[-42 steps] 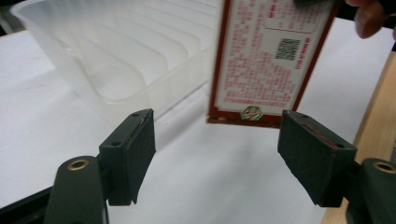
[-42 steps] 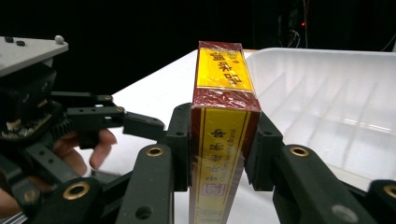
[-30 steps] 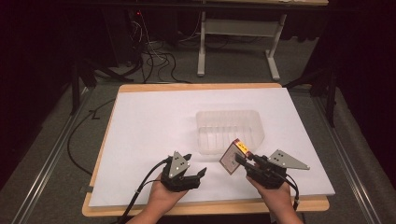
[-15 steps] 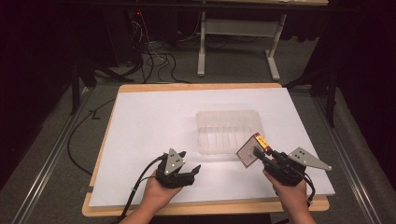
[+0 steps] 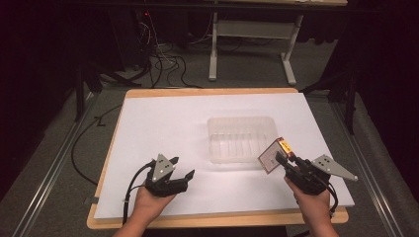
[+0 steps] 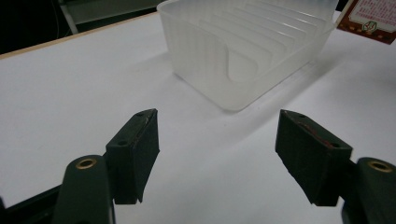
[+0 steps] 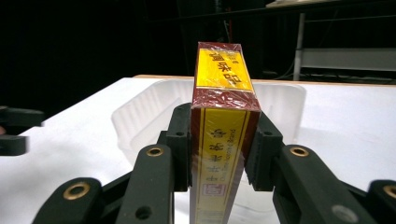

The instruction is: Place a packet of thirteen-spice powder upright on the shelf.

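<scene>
Now I am holding the red and yellow box [image 7: 223,135] tight in my right gripper [image 5: 280,159], just beside the clear plastic tray [image 5: 241,139]. My left gripper [image 5: 182,173] is waiting open near the tray. Next I am thinking to lower the box inside.

Counter [image 5: 148,217]: wooden board, light edge visible along the near and far sides, occupying centre frame. White sheet [image 5: 163,133] covers nearly the whole top. One clear plastic ribbed tray [image 5: 240,139] rests directly on the sheet, right of centre.
</scene>
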`<state>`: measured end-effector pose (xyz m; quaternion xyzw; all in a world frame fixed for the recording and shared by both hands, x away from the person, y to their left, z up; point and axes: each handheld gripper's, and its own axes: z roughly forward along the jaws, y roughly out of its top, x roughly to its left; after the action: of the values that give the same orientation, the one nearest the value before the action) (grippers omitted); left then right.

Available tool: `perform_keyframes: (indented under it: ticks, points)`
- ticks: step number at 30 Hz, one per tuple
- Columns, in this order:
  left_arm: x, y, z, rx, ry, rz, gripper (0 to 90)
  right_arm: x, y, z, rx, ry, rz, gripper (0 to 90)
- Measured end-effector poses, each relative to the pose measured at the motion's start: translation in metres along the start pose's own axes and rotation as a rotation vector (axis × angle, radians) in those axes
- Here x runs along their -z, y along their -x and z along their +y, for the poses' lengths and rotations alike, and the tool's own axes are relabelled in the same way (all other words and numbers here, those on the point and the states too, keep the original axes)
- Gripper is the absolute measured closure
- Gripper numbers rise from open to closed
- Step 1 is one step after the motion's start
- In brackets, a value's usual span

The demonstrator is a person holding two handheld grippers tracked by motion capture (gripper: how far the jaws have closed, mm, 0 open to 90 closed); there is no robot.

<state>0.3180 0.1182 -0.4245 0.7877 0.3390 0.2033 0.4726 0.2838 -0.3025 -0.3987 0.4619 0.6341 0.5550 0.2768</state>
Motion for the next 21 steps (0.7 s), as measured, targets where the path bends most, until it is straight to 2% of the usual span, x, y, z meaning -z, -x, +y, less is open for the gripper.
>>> perform_keyframes:
  ticks: [3,8,12,17,21]
  points:
    - [0.008,-0.007,-0.009,0.001,-0.021,0.011,30.9,-0.001,0.001,0.001,-0.002,0.003,-0.021,68.4]
    - [0.011,-0.017,-0.014,0.043,-0.036,0.023,31.0,-0.004,0.0,0.003,0.001,0.009,-0.059,68.4]
    - [0.011,-0.015,-0.014,0.035,-0.025,0.032,30.1,-0.007,-0.002,0.007,0.004,0.021,-0.084,68.3]
    - [0.008,-0.011,-0.014,0.012,-0.036,0.015,29.6,-0.019,-0.007,0.012,0.04,0.015,-0.128,68.3]
    - [0.008,-0.009,-0.014,0.004,-0.03,0.003,29.4,-0.028,-0.006,0.017,0.04,0.009,-0.155,68.3]
